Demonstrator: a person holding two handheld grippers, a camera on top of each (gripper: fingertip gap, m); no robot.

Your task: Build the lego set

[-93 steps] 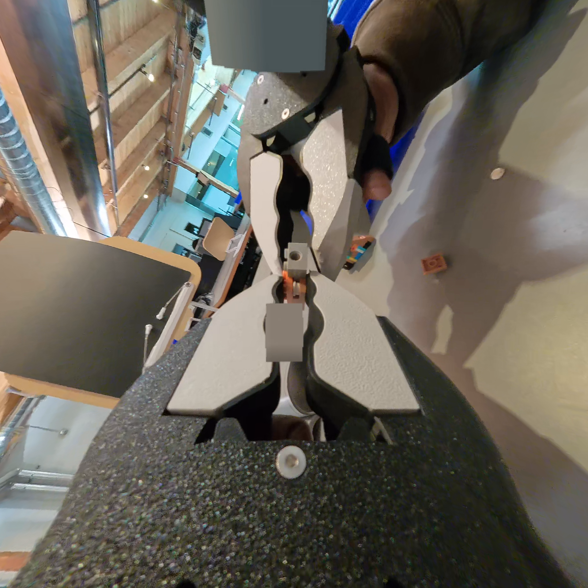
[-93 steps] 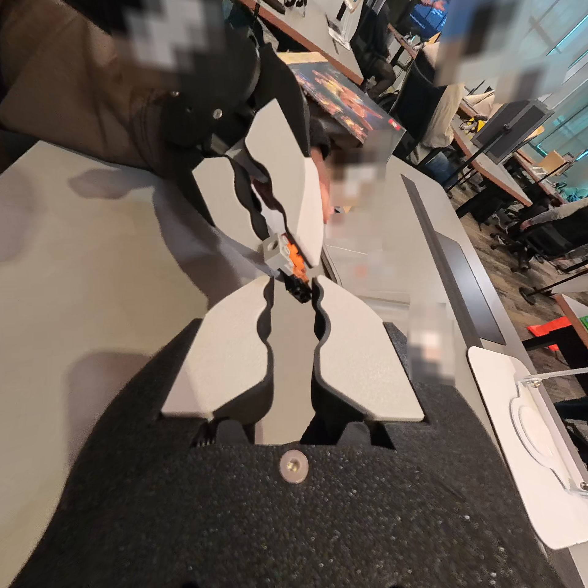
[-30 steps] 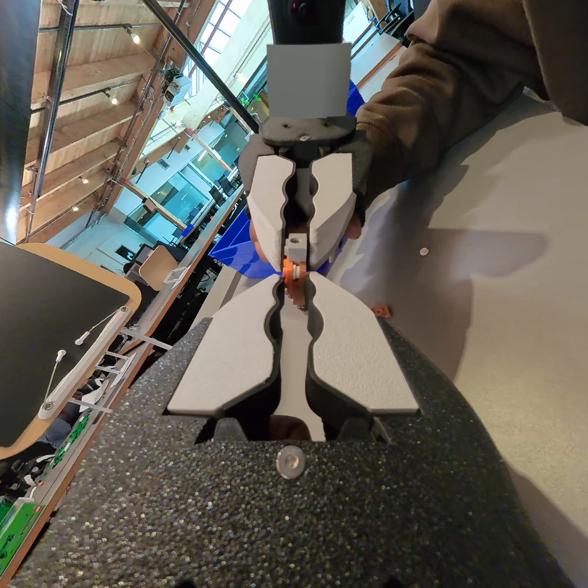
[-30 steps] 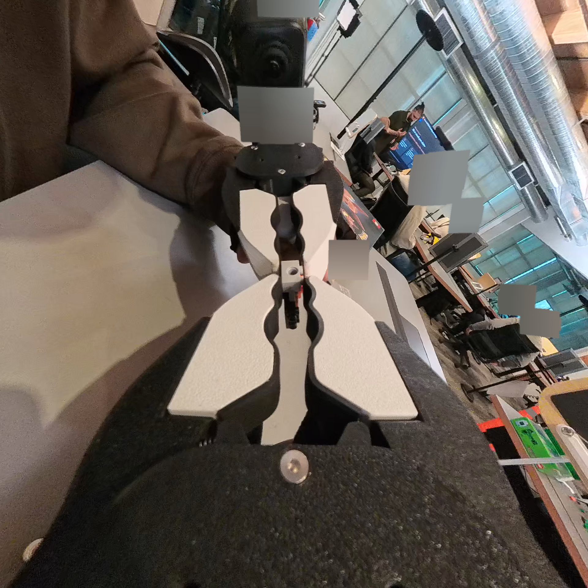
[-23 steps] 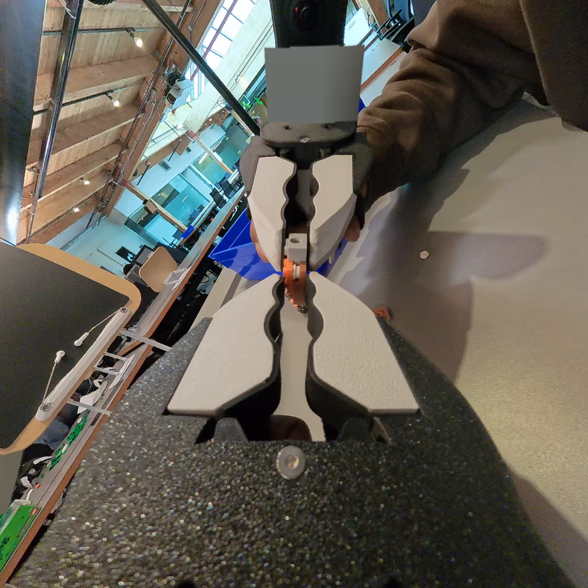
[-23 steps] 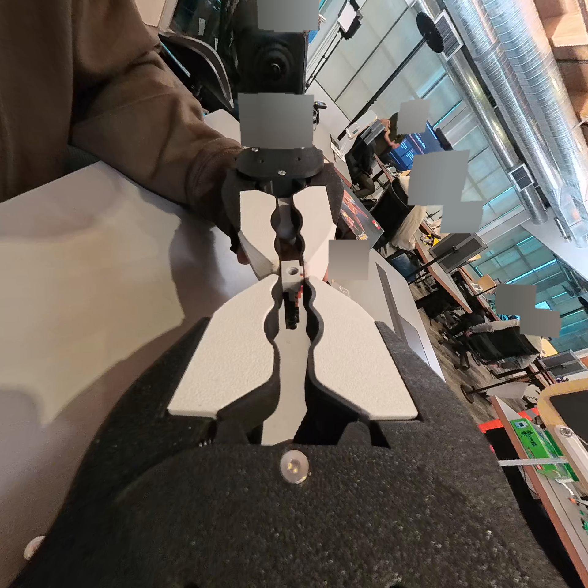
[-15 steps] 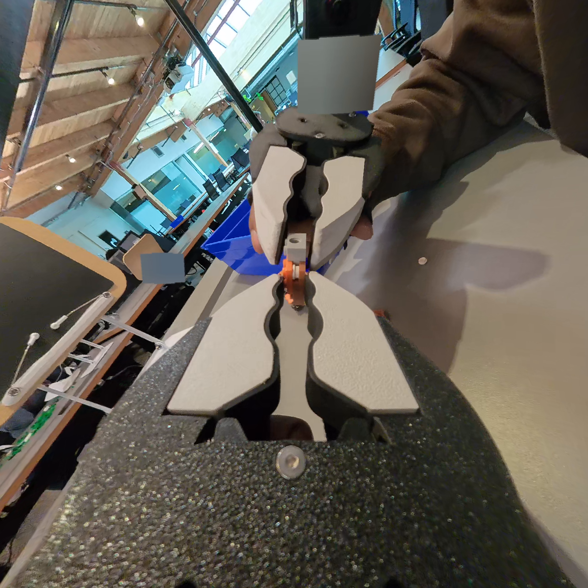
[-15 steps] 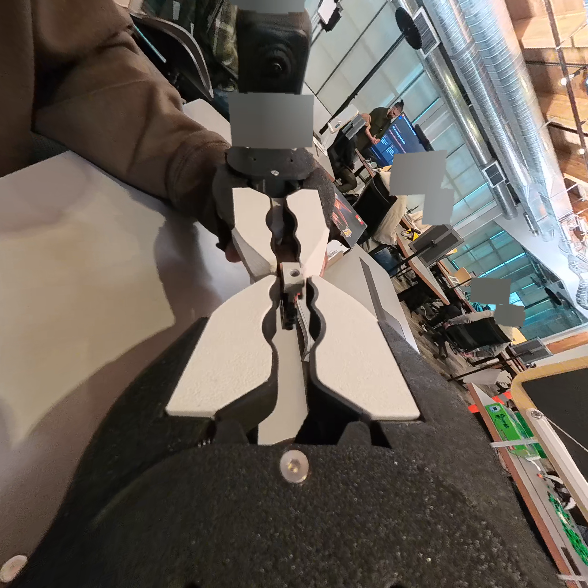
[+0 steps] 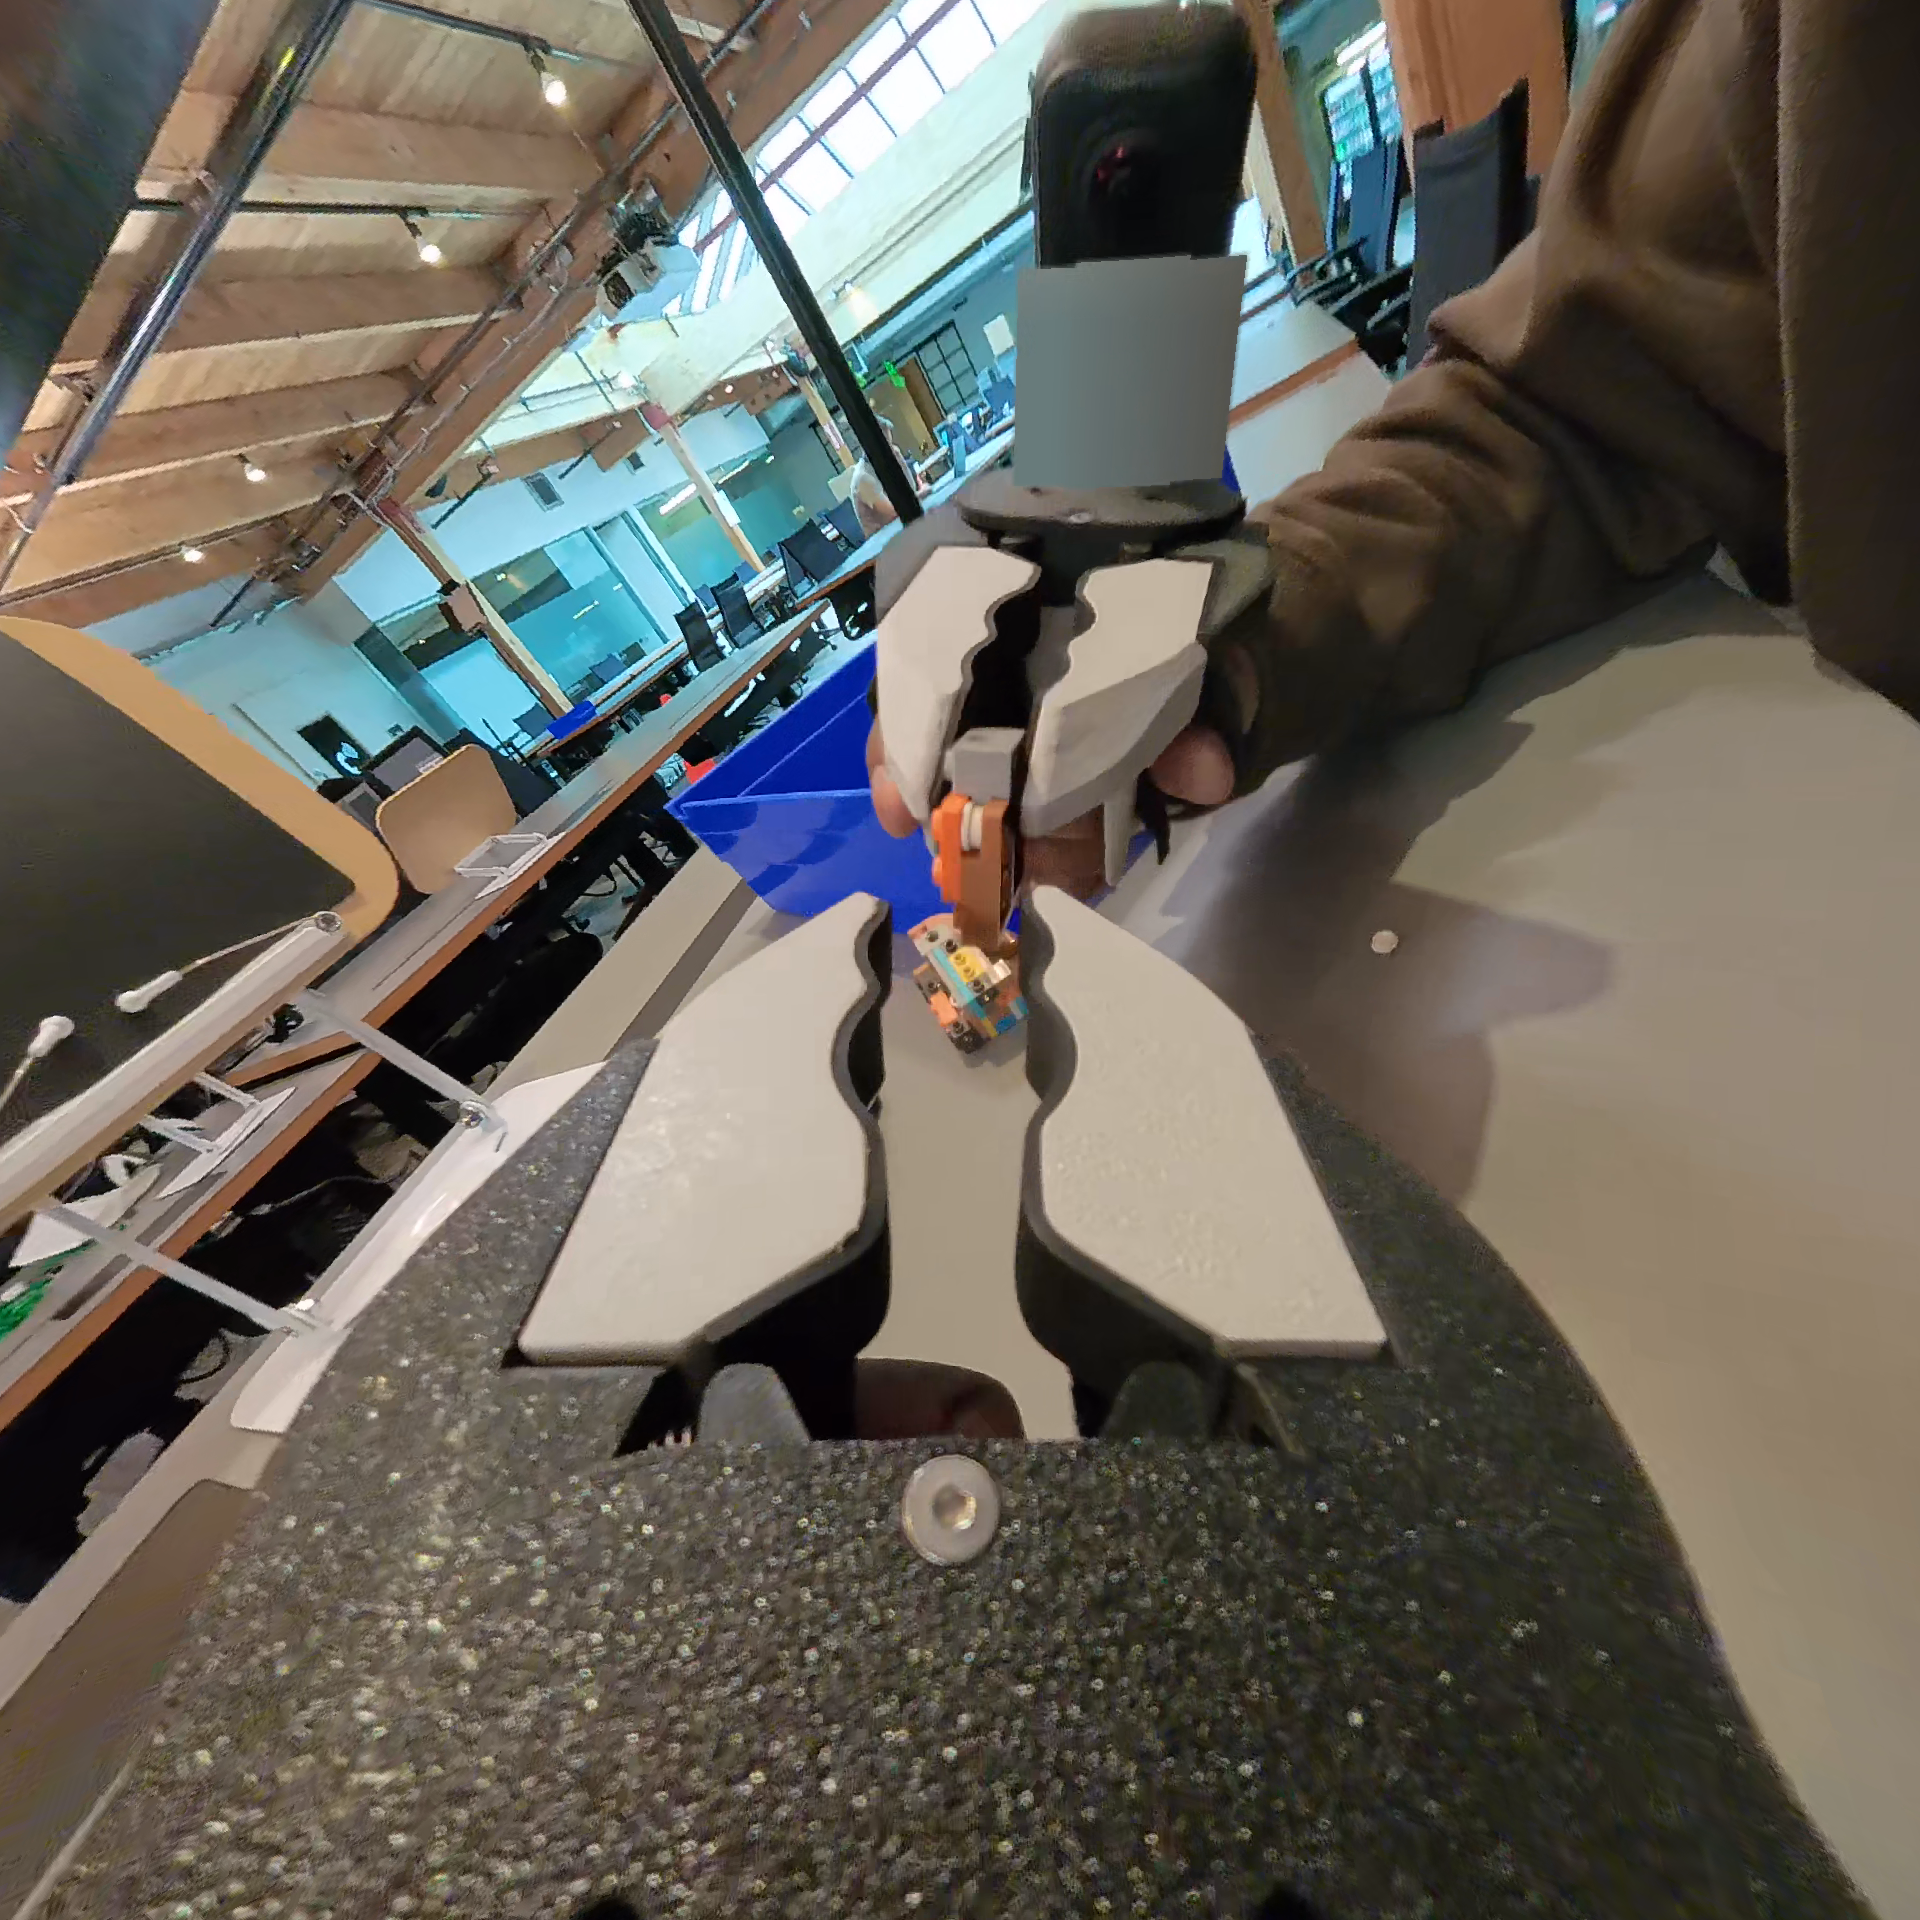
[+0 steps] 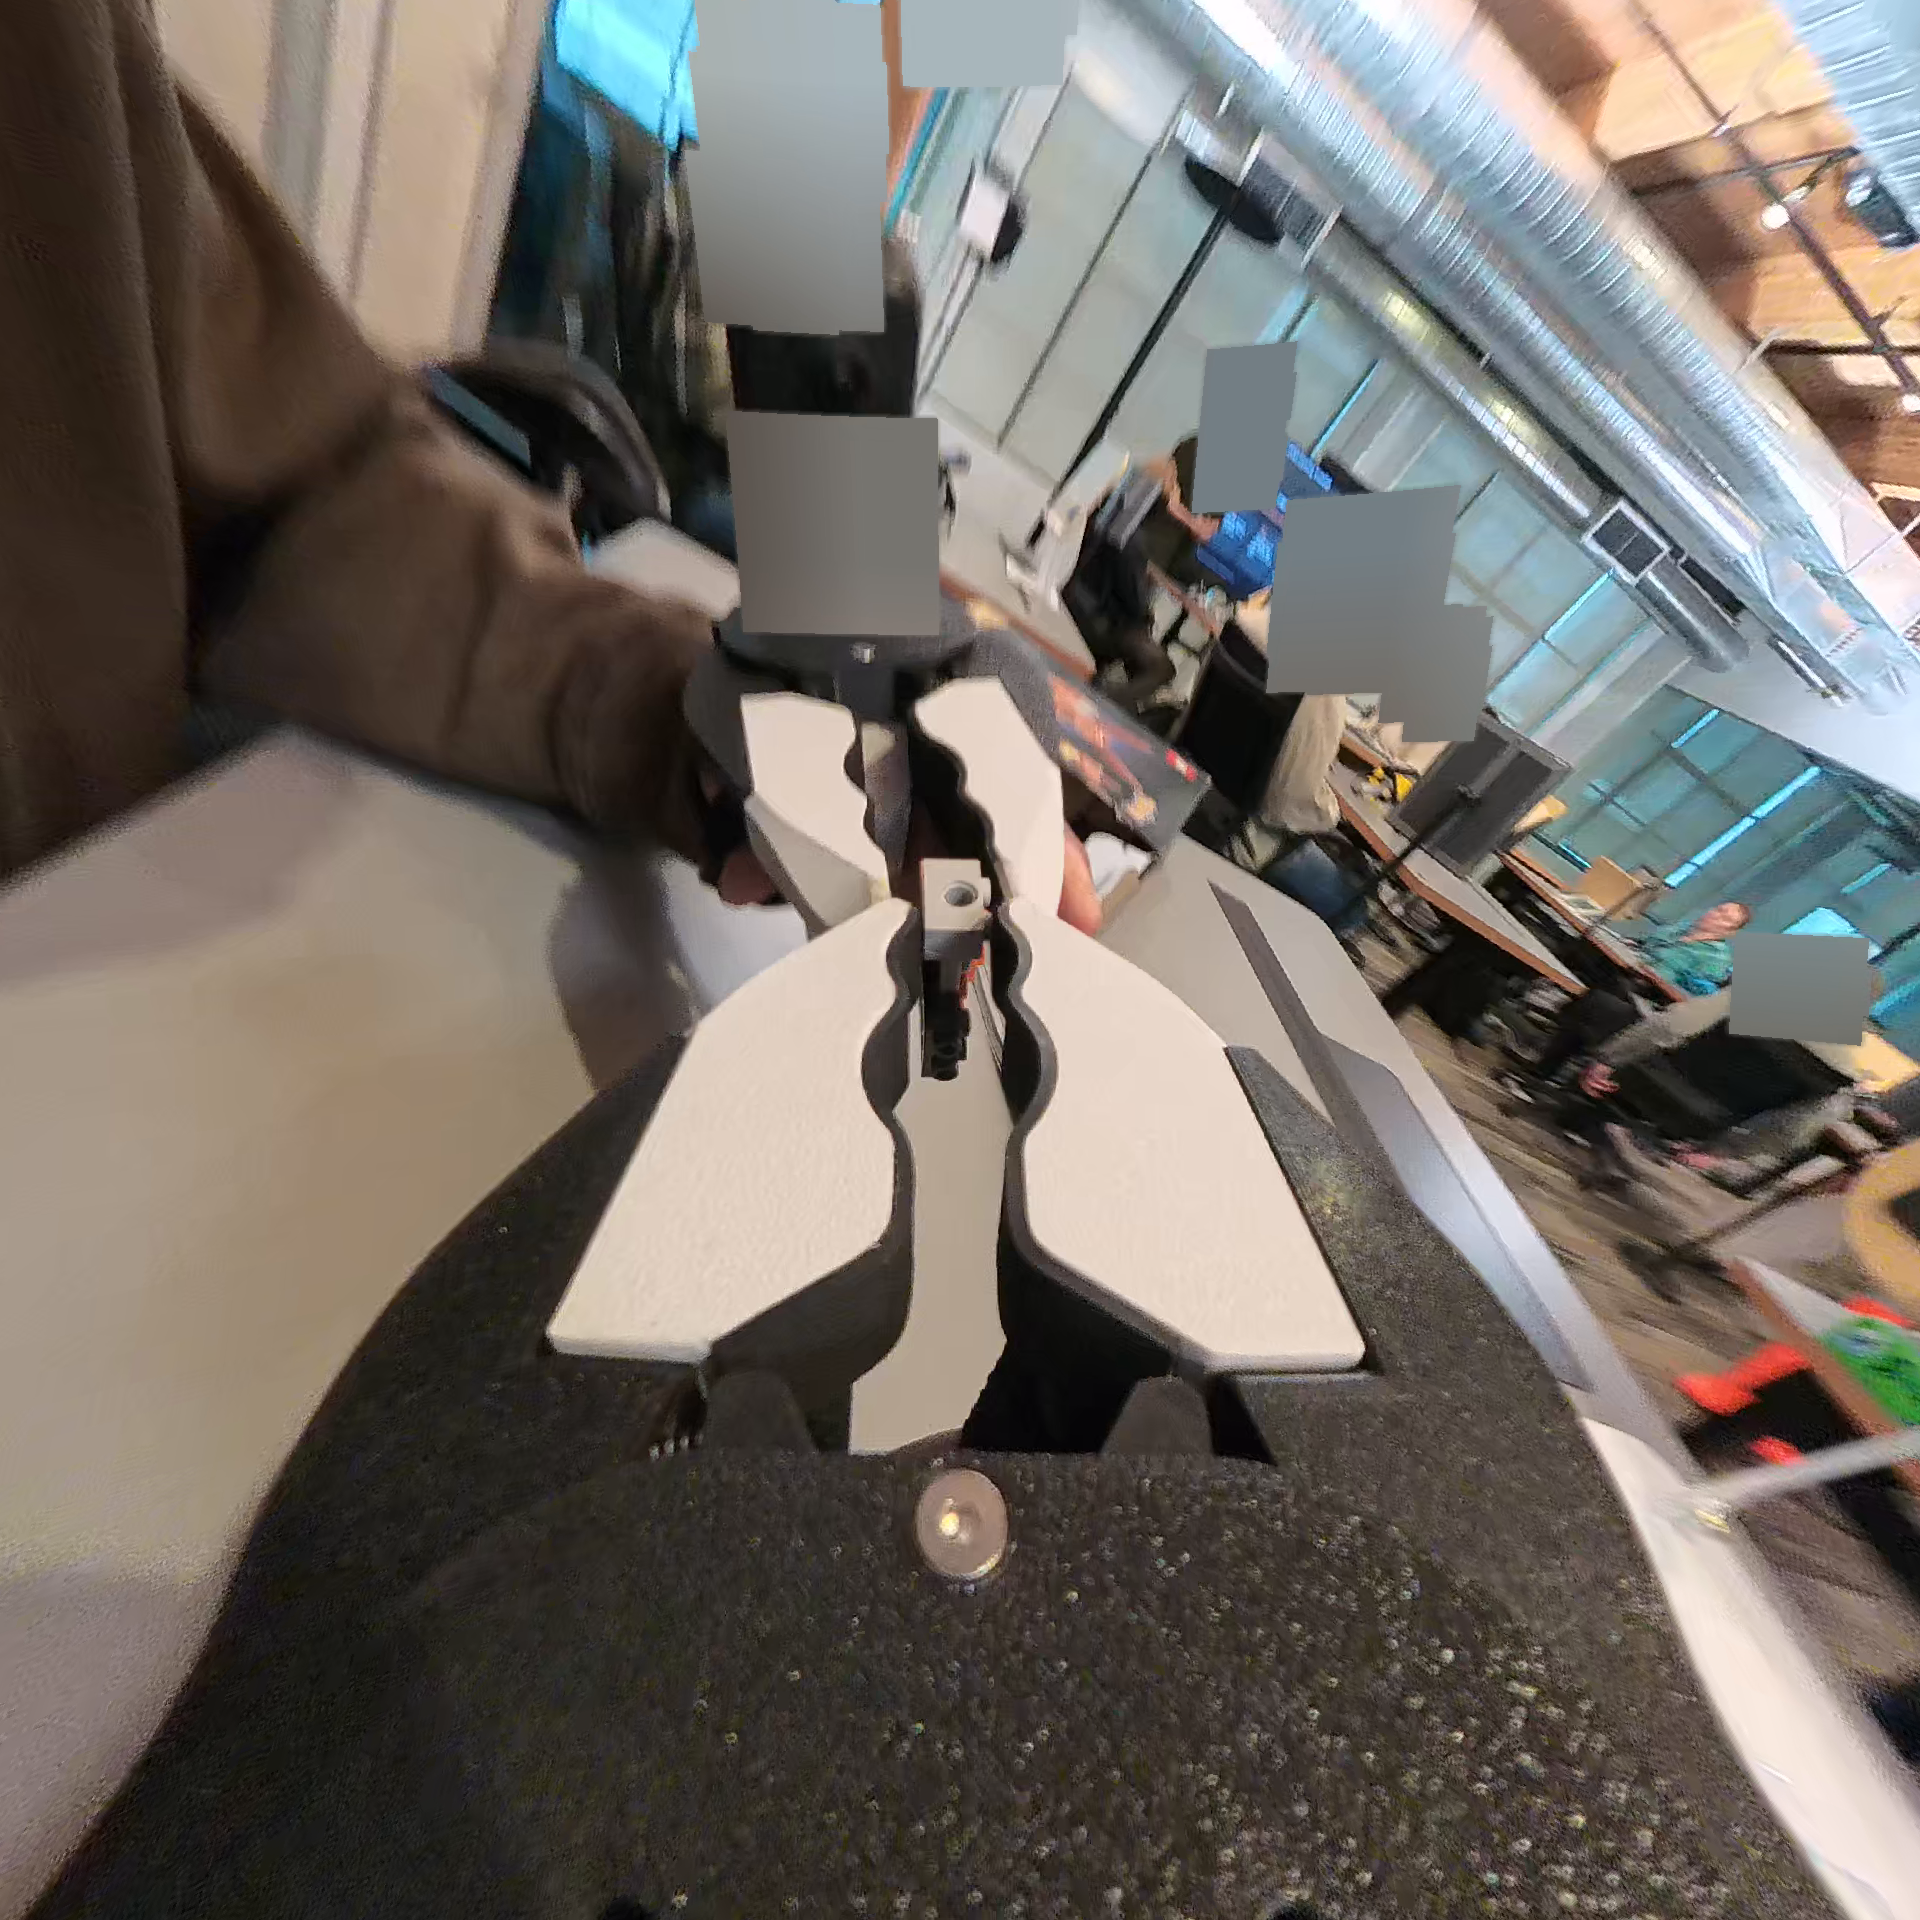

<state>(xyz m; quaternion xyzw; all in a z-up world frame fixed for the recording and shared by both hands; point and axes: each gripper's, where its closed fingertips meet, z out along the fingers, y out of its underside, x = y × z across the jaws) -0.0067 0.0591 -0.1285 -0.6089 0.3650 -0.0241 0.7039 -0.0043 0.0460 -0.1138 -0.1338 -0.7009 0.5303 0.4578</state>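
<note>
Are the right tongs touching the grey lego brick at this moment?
Touching. In the left wrist view, the grey lego brick sits pinched between the two fingertips of the right tongs.

Each gripper has a speckled black body with a silver screw (image 9: 950, 1508) at its centre and two pale grey fingers (image 9: 727, 1153) with wavy dark-edged inner rims. The person wears a brown sleeve (image 9: 1538, 499) and dark fingerless gloves.
</note>
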